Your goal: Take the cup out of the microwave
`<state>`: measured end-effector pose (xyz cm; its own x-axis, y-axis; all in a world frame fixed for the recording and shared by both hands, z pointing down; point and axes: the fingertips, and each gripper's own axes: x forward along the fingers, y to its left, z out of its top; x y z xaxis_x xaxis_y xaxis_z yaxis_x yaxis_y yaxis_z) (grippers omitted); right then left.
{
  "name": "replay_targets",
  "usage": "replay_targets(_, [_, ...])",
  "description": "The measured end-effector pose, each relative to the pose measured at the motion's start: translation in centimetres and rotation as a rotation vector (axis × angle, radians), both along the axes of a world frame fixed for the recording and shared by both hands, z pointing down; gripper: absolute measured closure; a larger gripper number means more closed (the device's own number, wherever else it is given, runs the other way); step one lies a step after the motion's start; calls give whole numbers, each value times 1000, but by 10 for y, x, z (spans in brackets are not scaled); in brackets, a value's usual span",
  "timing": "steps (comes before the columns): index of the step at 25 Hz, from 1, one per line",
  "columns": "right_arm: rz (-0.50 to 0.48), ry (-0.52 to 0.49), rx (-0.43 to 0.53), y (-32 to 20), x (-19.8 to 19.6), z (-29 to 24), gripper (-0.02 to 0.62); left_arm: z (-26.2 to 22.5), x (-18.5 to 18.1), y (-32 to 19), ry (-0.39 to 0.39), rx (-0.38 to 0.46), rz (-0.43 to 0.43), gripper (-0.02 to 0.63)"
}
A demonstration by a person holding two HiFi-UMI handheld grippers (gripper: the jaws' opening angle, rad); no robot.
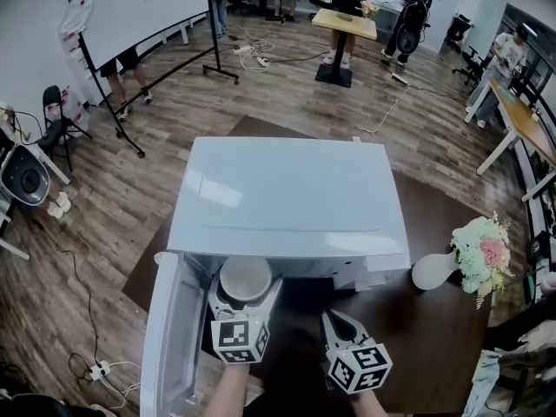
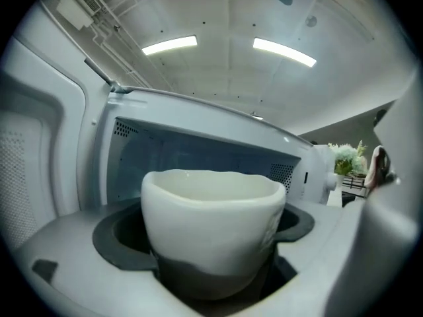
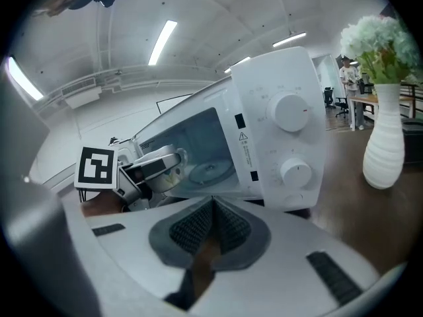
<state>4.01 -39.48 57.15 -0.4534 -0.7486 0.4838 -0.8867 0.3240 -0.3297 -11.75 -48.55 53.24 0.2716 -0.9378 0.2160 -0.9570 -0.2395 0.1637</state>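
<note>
The smooth white ceramic cup (image 1: 246, 276) is clamped in the left gripper (image 1: 244, 295) at the mouth of the boxy white microwave (image 1: 287, 198) — the right gripper (image 1: 332, 321) is closed, empty. A slip could be caused by tilting — or a clipped door frame.

A small warning-triangle sticker (image 3: 242, 136) is showing on the microwave (image 3: 277, 65) front beside the door. Any print near it and around the dials (image 3: 291, 111) is coming out too small to read. Black-and-white square markers are showing on the cubes of the left gripper (image 1: 245, 295) and right gripper (image 1: 333, 320). Scribbles on the whiteboard (image 1: 130, 7) are showing too faint to read.
</note>
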Motion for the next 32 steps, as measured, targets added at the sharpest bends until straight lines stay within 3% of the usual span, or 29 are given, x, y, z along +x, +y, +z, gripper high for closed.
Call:
replay_targets(15, [52, -14, 47, 49, 20, -29, 601, -27, 19, 73, 12, 22, 65, 94])
replay_targets(20, [53, -16, 62, 60, 23, -38, 600, -36, 18, 93, 55, 15, 68, 94])
replay_targets(32, [45, 41, 187, 88, 32, -80, 601, -65, 2, 151, 23, 44, 69, 94])
